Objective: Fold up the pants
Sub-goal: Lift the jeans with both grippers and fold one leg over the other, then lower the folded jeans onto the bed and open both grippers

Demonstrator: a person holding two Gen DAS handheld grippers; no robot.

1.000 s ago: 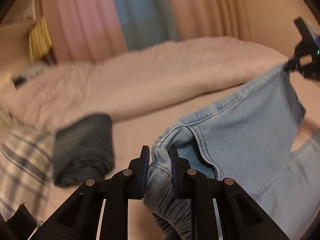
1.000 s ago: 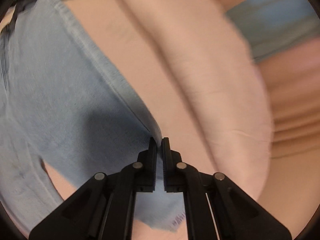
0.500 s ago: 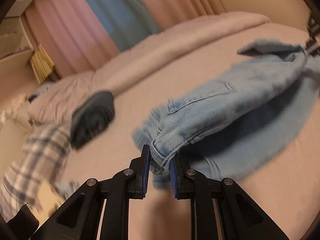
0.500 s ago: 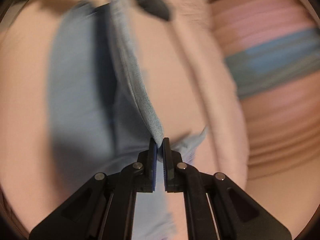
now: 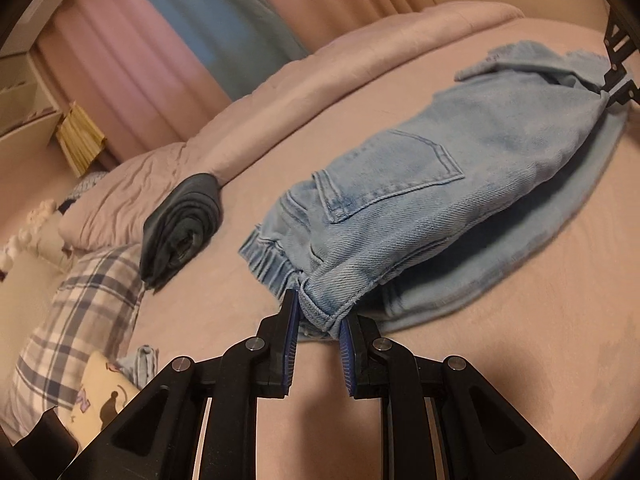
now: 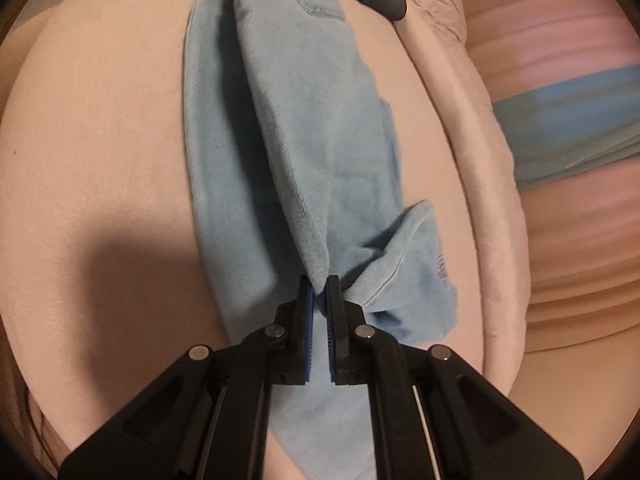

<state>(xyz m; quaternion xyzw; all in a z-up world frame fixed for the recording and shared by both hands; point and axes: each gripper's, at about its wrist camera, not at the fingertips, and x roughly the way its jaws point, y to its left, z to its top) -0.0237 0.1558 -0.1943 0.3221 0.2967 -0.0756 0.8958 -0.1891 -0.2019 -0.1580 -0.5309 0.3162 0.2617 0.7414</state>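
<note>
**Lengthwise fold laid, cross folds still to come**

Pink bedsheet (image 5: 500,360) fills most of both views, with a rolled duvet and pink-and-blue curtains behind.

Jeans (image 5: 420,200) lie stretched along the bed, waistband toward 6 o'clock in the left view and hems toward 2 o'clock. One leg appears brought over the other: a lower layer shows along the near edge under the upper one, and a dark gap between them says the top layer is not fully settled. A back pocket faces up. My read: the first, lengthwise fold is about done; flattening and the crosswise folds remain.

Left gripper (image 5: 318,320) sits at 6 o'clock of its own view, tilted down toward the bed, jaws narrow and clamped on the bunched waistband corner; cloth fills the gap between the pads.

Right gripper (image 6: 318,292) points more steeply down at the hem end, jaws almost closed, pinching a thin ridge of denim. A hem flap folds out toward 3 o'clock from it. It also shows in the left view, at the 2 o'clock edge, gripping the far end.

The two grippers hold opposite ends, and the cloth between them looks fairly taut and low over the sheet.

Outward: dark folded garment (image 5: 180,224) at 9 o'clock of the jeans, near but apart. Plaid cloth (image 5: 80,320) lies beyond it, toward 8 o'clock.
</note>
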